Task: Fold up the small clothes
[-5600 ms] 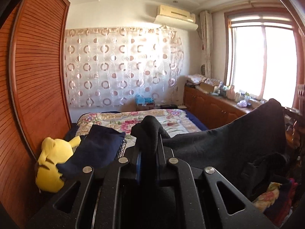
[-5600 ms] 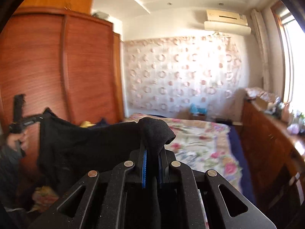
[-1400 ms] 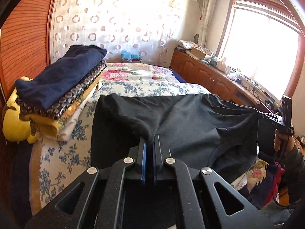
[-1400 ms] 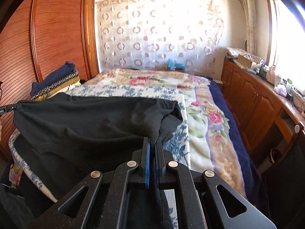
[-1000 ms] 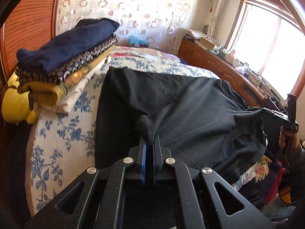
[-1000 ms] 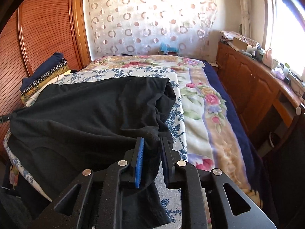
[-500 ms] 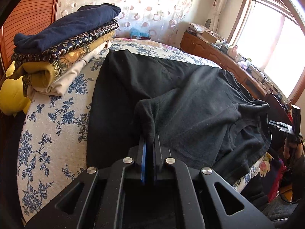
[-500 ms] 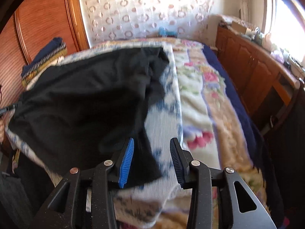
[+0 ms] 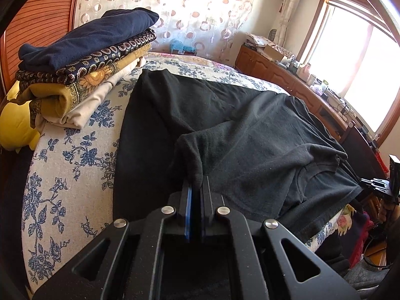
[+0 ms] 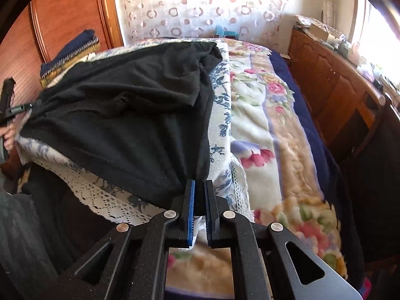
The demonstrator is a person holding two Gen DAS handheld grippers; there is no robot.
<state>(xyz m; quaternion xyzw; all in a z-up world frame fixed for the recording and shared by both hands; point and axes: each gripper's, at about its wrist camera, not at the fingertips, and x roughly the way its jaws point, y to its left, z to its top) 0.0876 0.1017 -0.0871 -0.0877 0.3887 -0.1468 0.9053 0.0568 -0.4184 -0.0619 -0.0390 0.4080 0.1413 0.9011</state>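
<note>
A black garment lies spread over the blue-flowered bed cover, its near hem hanging over the bed's edge. My left gripper is shut on a bunched fold of it, which rises from between the blue pads. In the right wrist view the same black garment covers the left of the bed. My right gripper is at its near right corner, its jaws closing with dark cloth pinched between them. The left gripper shows at the far left edge, in a hand.
A stack of folded clothes, navy on top, sits at the bed's left by a yellow plush toy. A floral blanket covers the bed's right side. A wooden cabinet runs under the window. More clothes lie on the floor.
My right gripper let go of the garment, opened wide, dropped toward the near bed edge and closed on the garment's corner. The left gripper kept its grip and barely moved.
</note>
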